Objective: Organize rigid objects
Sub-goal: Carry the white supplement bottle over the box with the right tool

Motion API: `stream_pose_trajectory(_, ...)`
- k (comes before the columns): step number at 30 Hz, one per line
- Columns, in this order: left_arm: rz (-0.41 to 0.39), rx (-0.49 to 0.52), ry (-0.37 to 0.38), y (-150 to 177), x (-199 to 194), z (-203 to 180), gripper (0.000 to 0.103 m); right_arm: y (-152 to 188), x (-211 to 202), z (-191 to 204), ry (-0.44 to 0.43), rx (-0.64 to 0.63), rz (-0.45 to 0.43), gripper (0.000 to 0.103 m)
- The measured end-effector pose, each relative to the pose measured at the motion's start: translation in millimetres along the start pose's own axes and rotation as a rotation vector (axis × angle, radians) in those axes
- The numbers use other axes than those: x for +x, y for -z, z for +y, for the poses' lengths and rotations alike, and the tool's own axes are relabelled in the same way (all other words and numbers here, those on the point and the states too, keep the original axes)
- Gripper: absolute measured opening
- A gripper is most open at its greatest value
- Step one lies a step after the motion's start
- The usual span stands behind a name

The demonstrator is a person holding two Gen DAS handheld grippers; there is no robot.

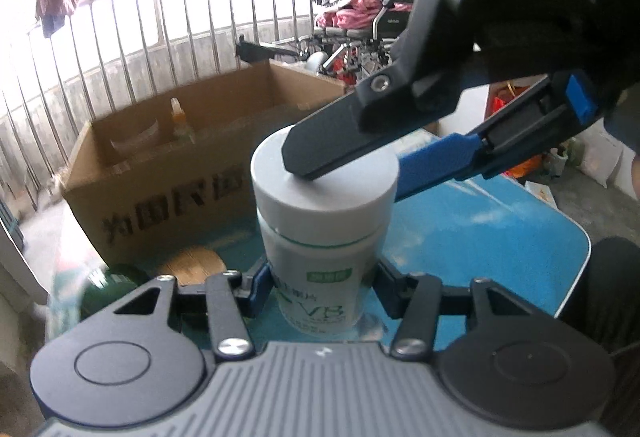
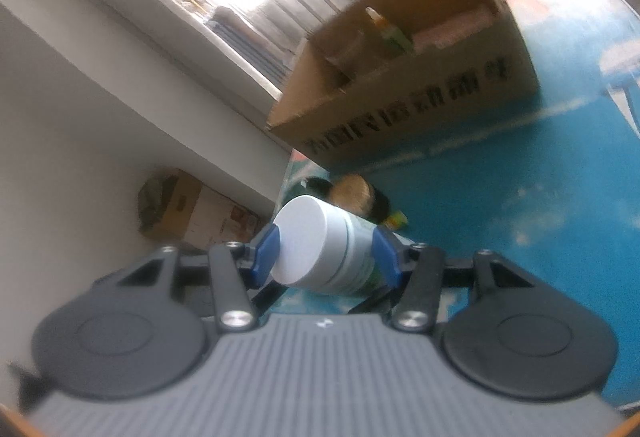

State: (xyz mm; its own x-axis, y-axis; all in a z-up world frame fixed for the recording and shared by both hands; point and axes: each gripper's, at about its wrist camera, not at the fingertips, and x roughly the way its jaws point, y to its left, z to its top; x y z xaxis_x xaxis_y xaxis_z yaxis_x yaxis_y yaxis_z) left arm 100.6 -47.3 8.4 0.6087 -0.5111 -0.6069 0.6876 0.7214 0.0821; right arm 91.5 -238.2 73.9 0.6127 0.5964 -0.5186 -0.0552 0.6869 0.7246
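Above the blue desk [image 1: 500, 237], the left gripper [image 1: 320, 283] fingers clamp the white bottle [image 1: 320, 237] body while the right gripper [image 2: 326, 251] fingers straddle its cap, contact unclear.

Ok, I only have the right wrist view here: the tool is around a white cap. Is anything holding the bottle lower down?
Observer: Yes, the left tool grips the white bottle by its lower body, with a pad on each side.
Operator: Is any label readable?
Observer: Green print and "VB" face the left camera.
Operator: What is beyond the cardboard box?
Observer: A wheelchair with pink cloth piled on it.
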Motion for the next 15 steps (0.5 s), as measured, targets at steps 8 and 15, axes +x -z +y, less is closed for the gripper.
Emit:
stream_pose_trajectory(8,-0.056,0.055,-0.052,-47.0,-22.6,24.3,0.054,-41.5,-6.8,38.9,-0.066,-0.092,-0.048,0.051)
stream_pose_trajectory(15,-0.066,0.090,-0.075,-86.9,-24.5,47.1,0.054,-92.3,0.1,63.3,-0.109,-0.140,-0.055,0.051)
